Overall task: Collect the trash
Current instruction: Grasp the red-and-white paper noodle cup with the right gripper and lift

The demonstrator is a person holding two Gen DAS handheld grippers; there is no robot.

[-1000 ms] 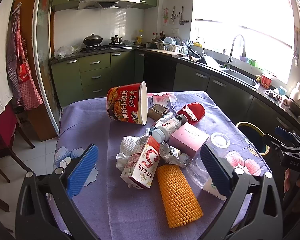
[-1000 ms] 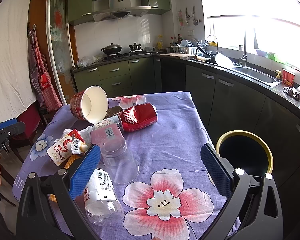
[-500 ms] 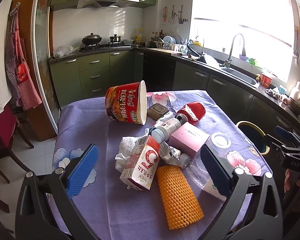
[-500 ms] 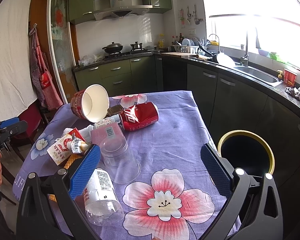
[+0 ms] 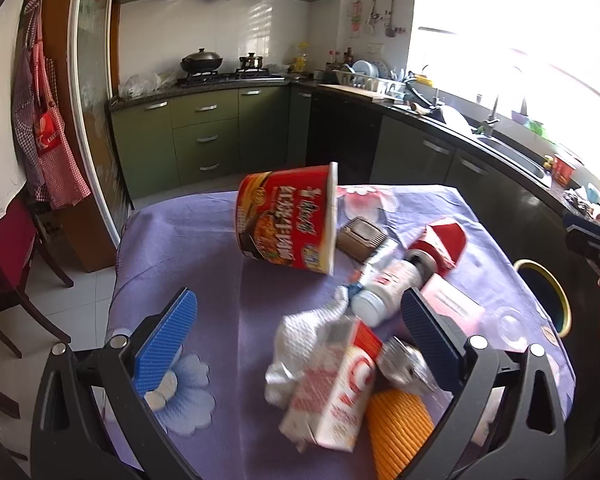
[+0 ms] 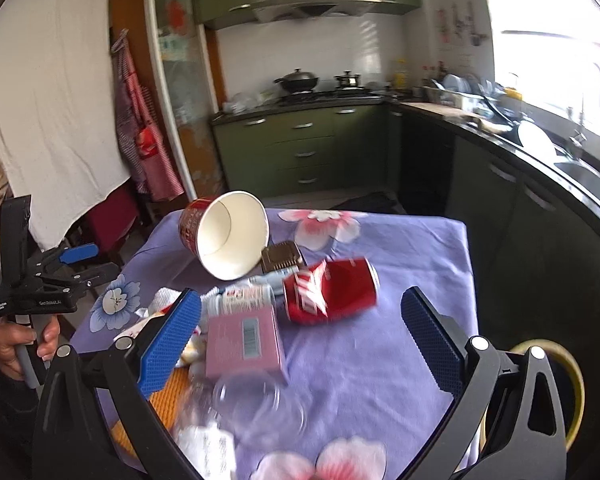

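Trash lies piled on a purple flowered tablecloth [image 5: 204,248]. A red noodle cup [image 5: 288,220] lies on its side, its white mouth [image 6: 232,236] facing the right wrist view. Around it are a crushed red can [image 6: 332,294], a pink box [image 6: 244,340], a white bottle [image 5: 384,290], a milk carton [image 5: 332,396], a white tissue [image 5: 300,340], an orange foam sleeve [image 5: 396,432] and a clear plastic cup [image 6: 256,404]. My left gripper [image 5: 296,340] hovers open above the tissue and carton. My right gripper [image 6: 300,340] hovers open over the pink box and can. Neither holds anything.
A yellow-rimmed bin [image 6: 568,384] stands beside the table's right edge, also seen as the bin [image 5: 548,296] in the left wrist view. A red chair [image 5: 8,248] stands at the left. Green cabinets [image 5: 208,136] and a dark counter with sink [image 5: 512,156] run behind.
Both grippers have moved forward over the table toward the pile and swung left. The trash now sits closer between the fingers. Nothing has been picked up.
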